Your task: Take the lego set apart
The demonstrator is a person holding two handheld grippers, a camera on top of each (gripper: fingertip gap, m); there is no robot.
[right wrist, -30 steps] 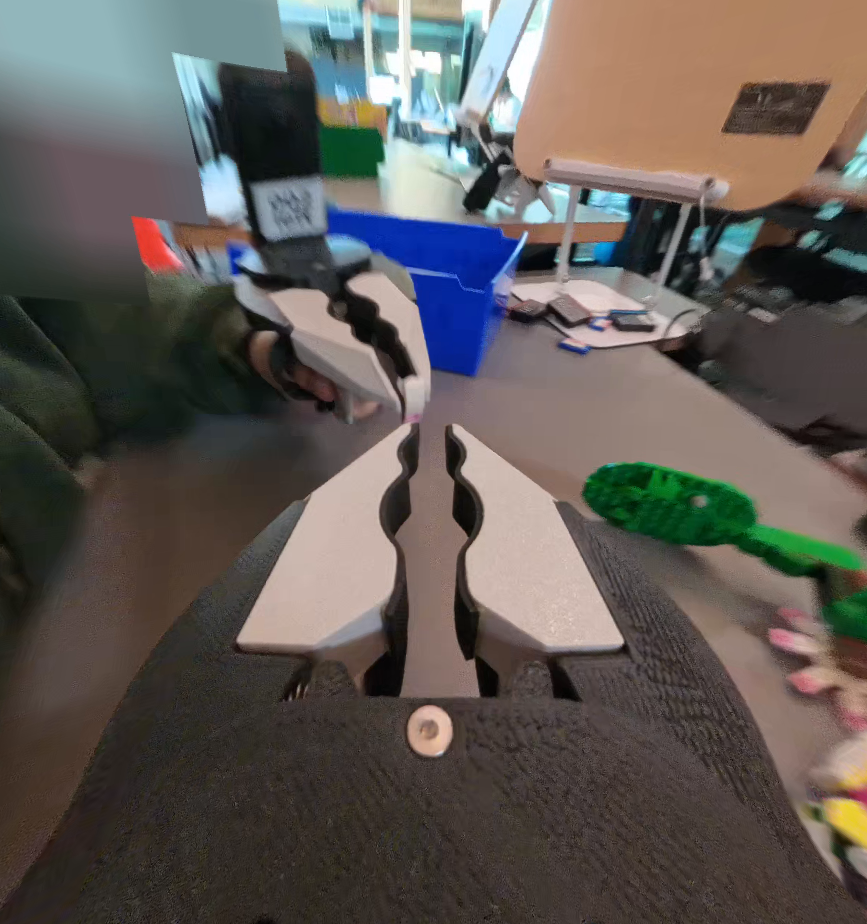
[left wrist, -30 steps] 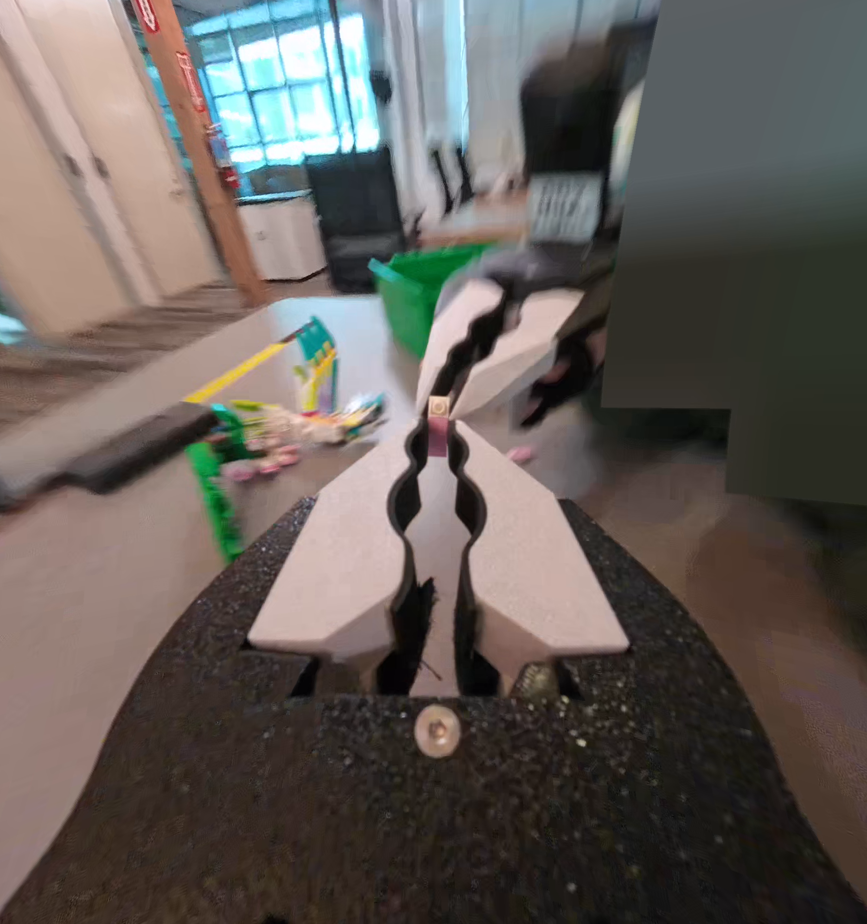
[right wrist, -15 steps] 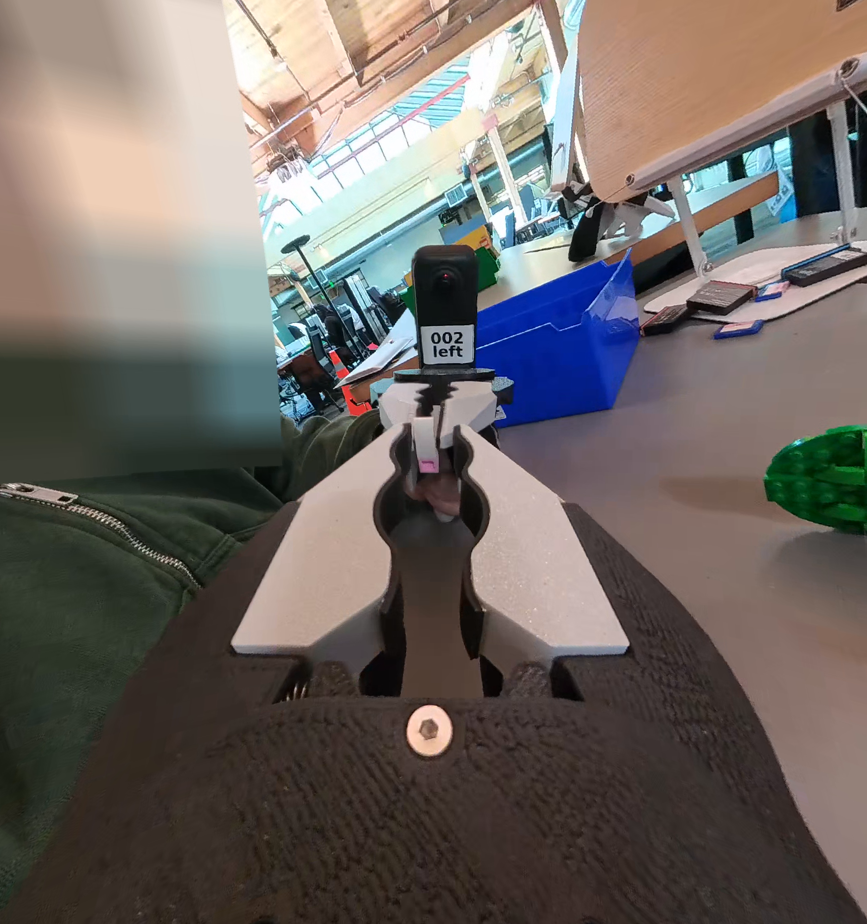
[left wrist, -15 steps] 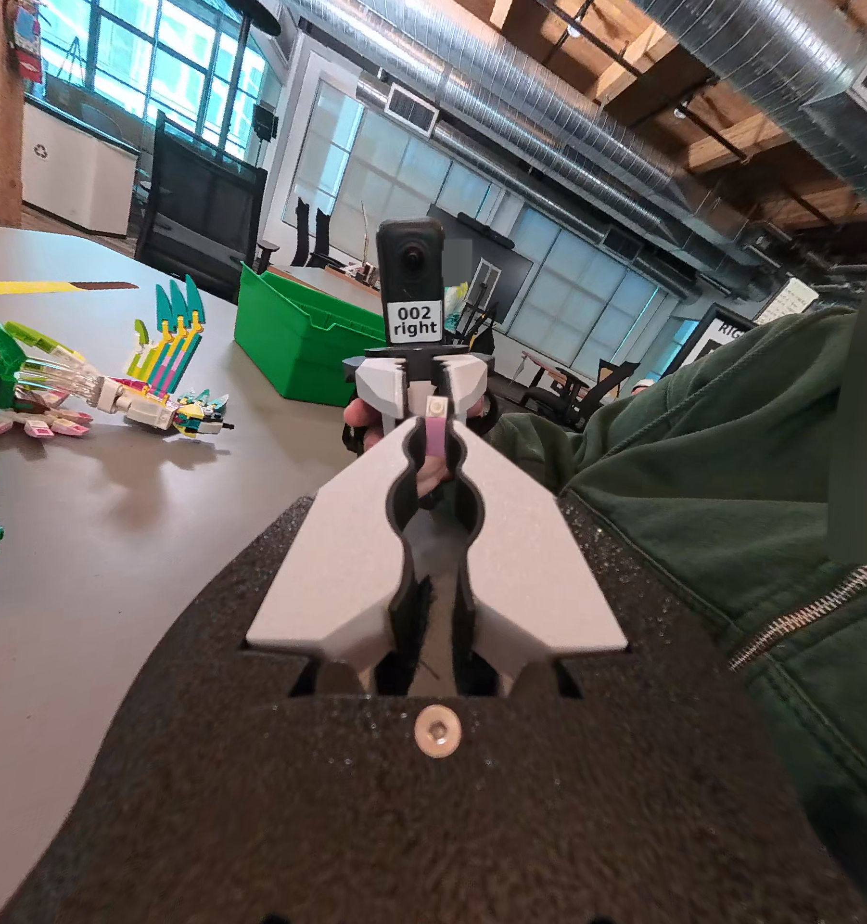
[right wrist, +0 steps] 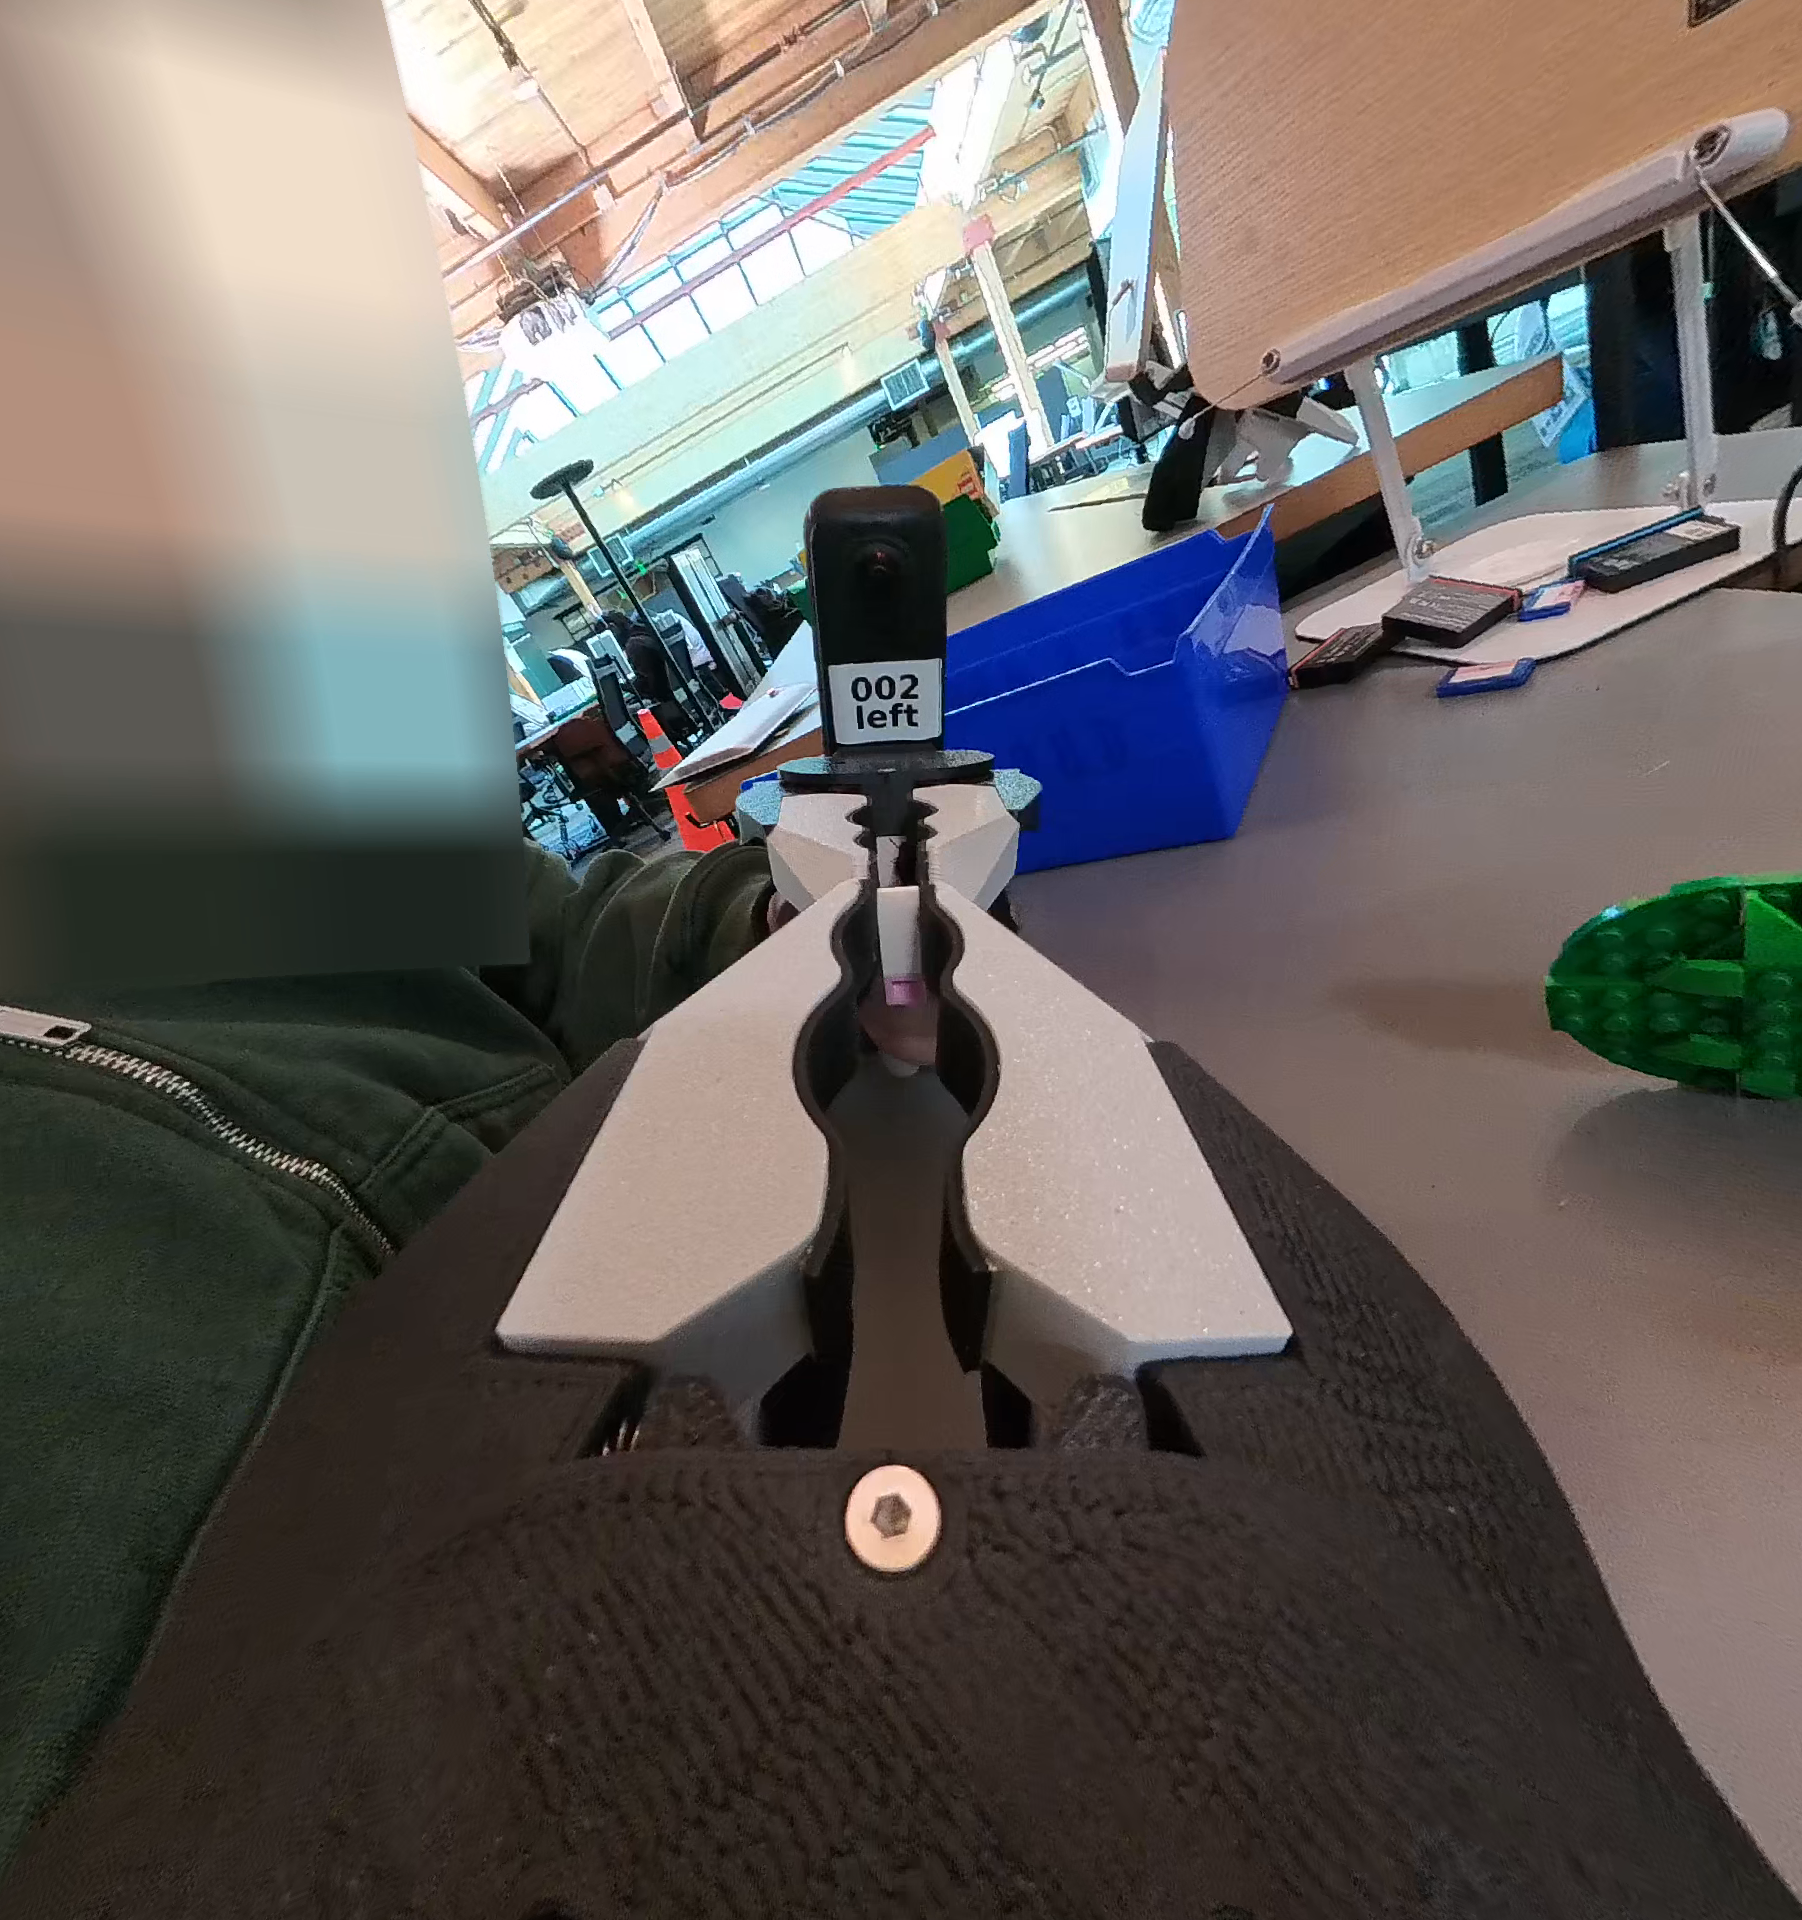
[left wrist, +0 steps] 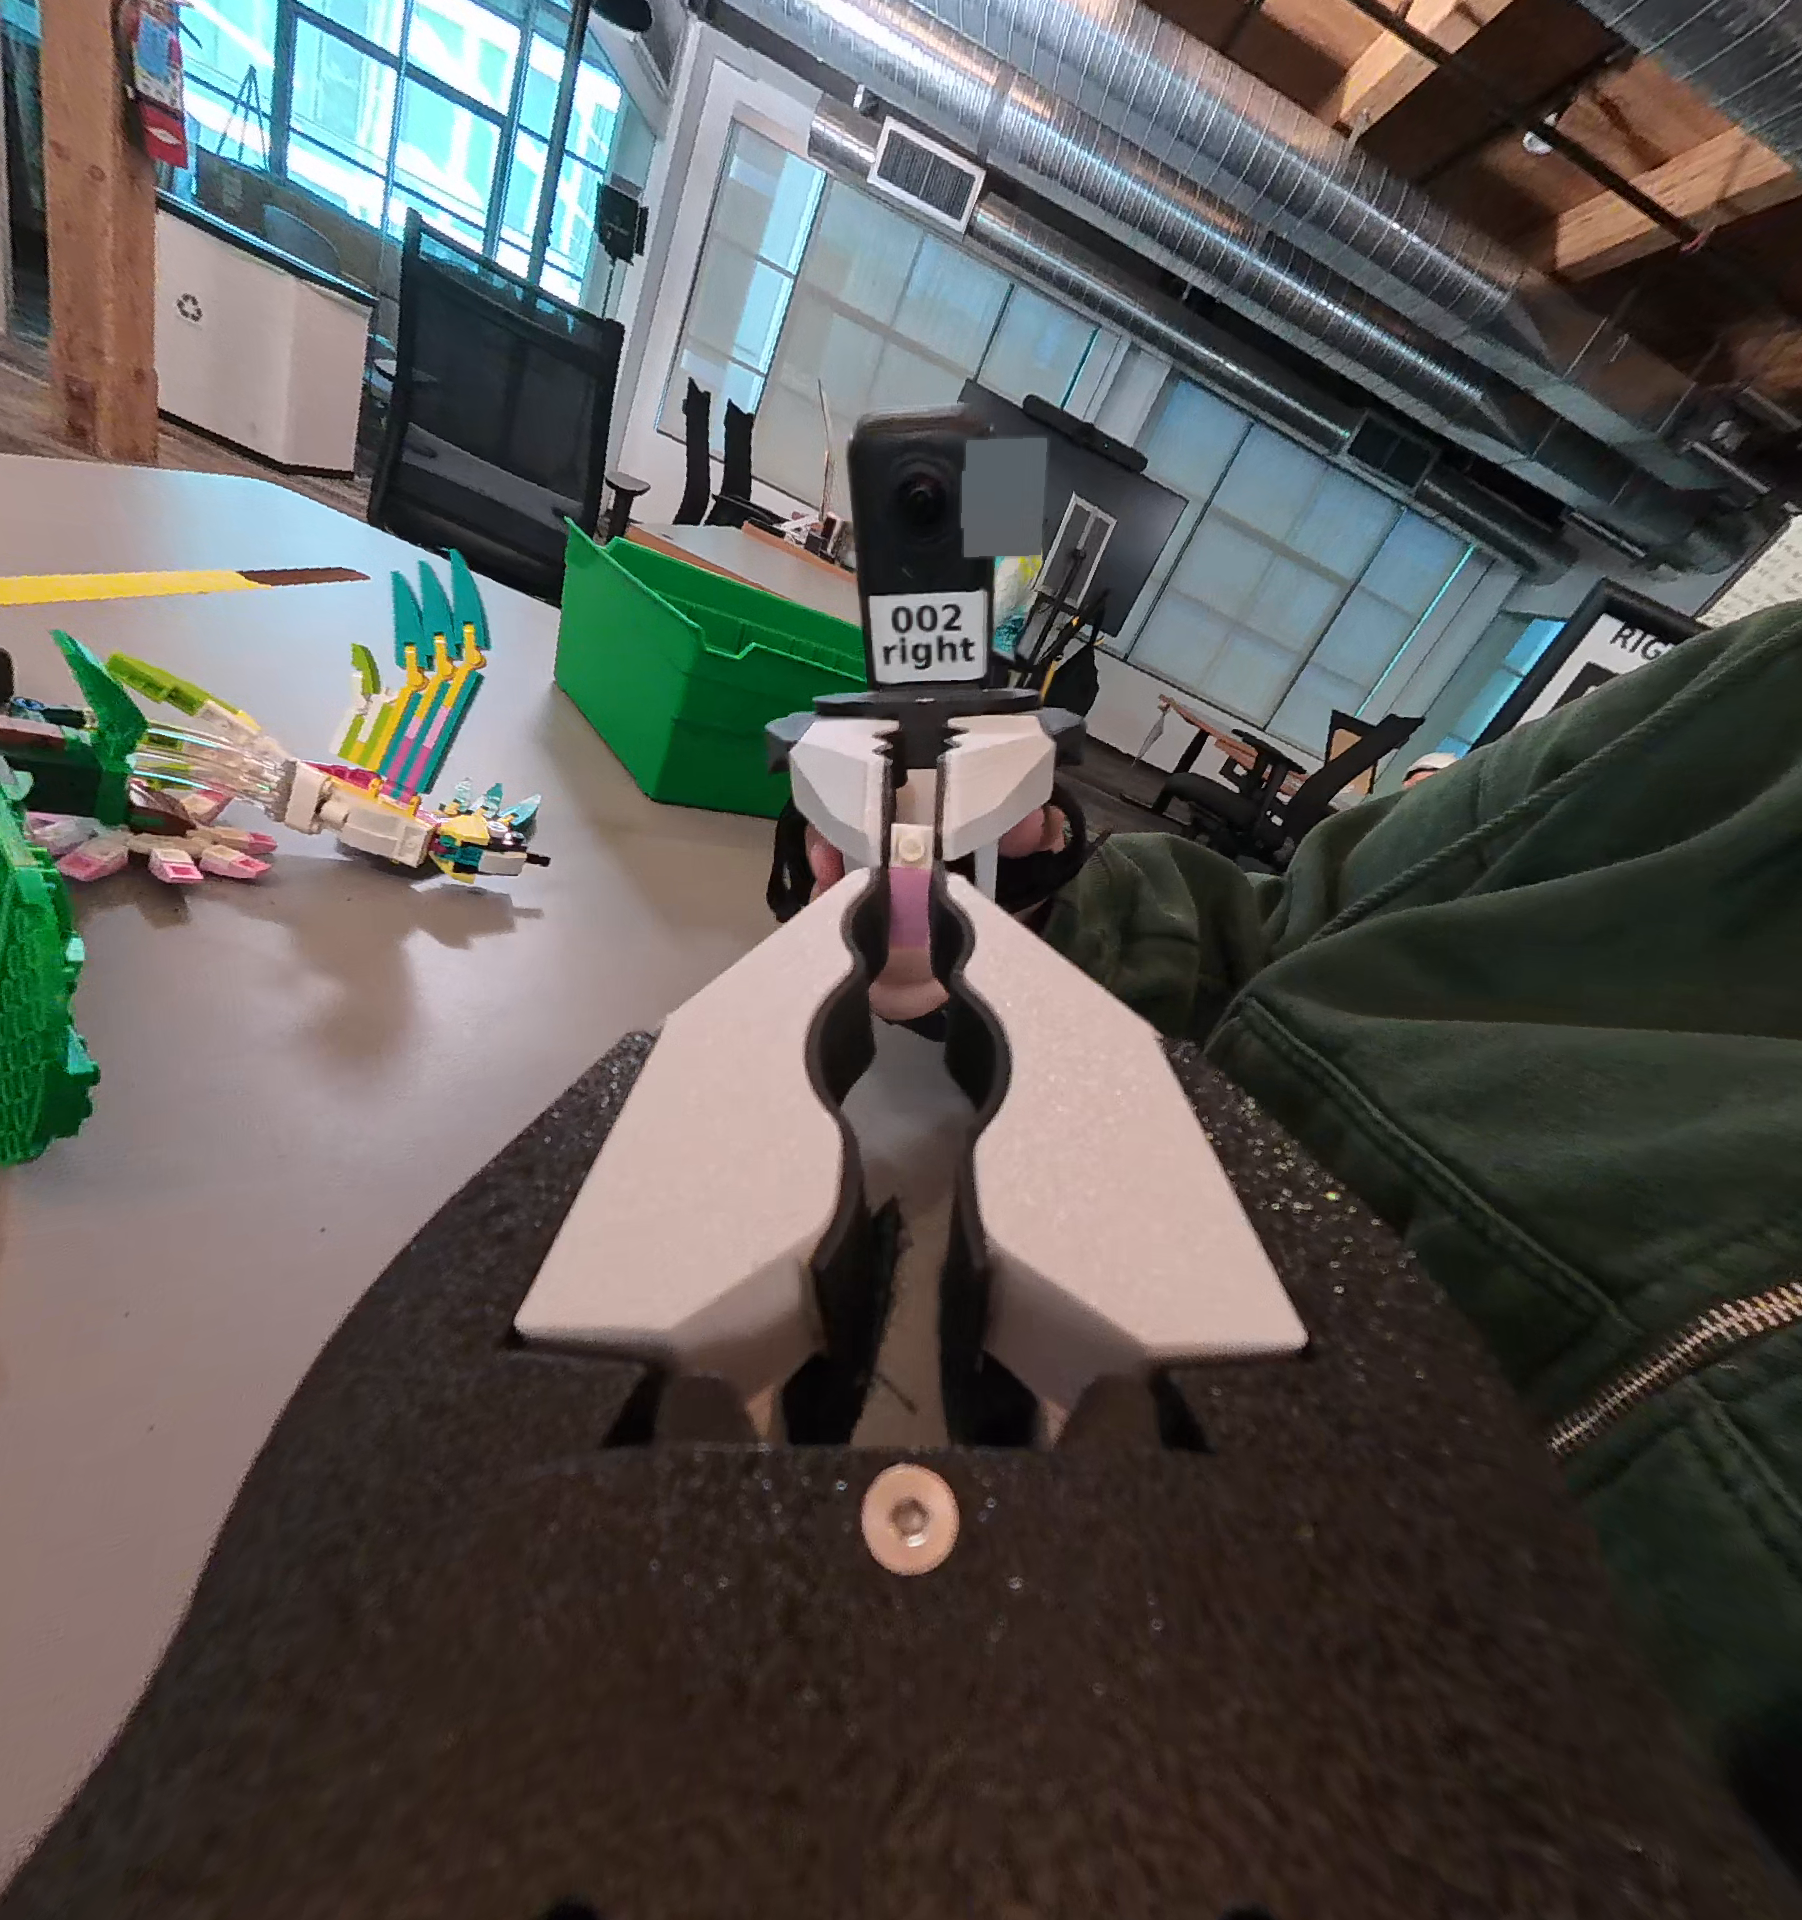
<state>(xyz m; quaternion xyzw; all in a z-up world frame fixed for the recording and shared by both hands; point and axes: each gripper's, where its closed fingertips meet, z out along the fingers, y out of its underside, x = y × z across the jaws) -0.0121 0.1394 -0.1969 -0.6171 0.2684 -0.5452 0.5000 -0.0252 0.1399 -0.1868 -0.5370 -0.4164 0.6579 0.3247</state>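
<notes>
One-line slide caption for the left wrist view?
Left gripper and facing right gripper pinch one small pink-and-white lego piece above the grey table; lego bird and green bin behind.

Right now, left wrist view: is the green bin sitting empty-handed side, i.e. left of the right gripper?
Yes, the green bin stands on the table just left of the right gripper.

Both units are showing the same build: left gripper [left wrist: 909, 902] and right gripper [right wrist: 895, 906] are wearing grainy black housings, pale grey fingers [left wrist: 731, 1132] with wavy black inner edges, one silver hex screw [left wrist: 909, 1530] at centre. Dark green zipped jacket [left wrist: 1562, 997] is covering the person.
</notes>
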